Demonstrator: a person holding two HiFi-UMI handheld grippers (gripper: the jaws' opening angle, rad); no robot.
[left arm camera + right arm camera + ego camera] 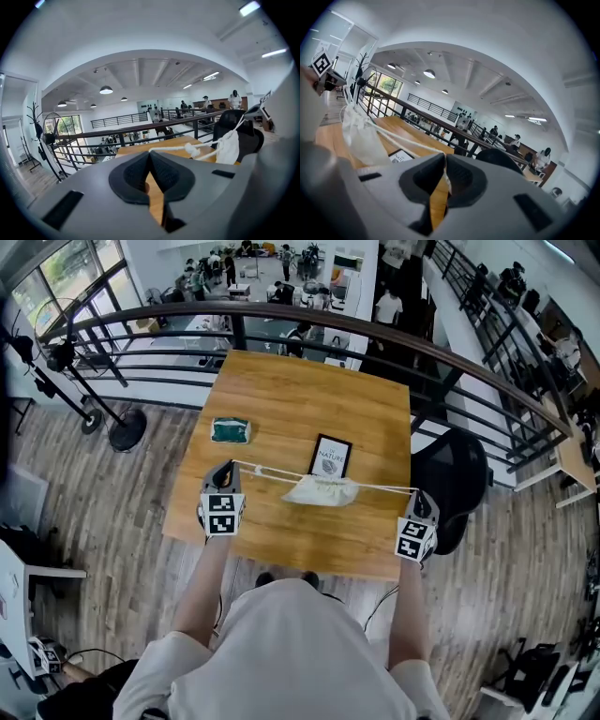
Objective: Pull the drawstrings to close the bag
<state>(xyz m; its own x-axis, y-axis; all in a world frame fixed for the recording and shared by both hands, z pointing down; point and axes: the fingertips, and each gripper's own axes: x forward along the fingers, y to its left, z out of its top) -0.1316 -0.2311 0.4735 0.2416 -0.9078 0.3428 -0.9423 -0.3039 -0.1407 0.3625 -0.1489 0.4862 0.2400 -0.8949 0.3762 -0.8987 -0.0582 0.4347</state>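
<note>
Hanging just below the centre of the head view, the white bag (323,490) is bunched up over the wooden table (281,399); whether its underside touches the wood cannot be told. Two white cords run out from its top in a nearly straight, taut line. The left drawstring (267,472) goes off toward the left of the frame and ends in the left gripper (225,471). In the left gripper view those jaws are clamped together on the cord, which carries a knot (191,150) partway to the bag (228,146). The right drawstring (384,488) stretches to the right gripper (419,495). In the right gripper view its jaws are pinched on the cord (410,141), which leads back to the bag (361,136) at the left of that frame.

Just above the bag in the head view stands a black-framed card (330,457). A green packet (231,431) lies further left on the table. A black office chair (455,474) sits off the table's right edge, and a dark curved railing (281,315) runs across the upper part of the frame
</note>
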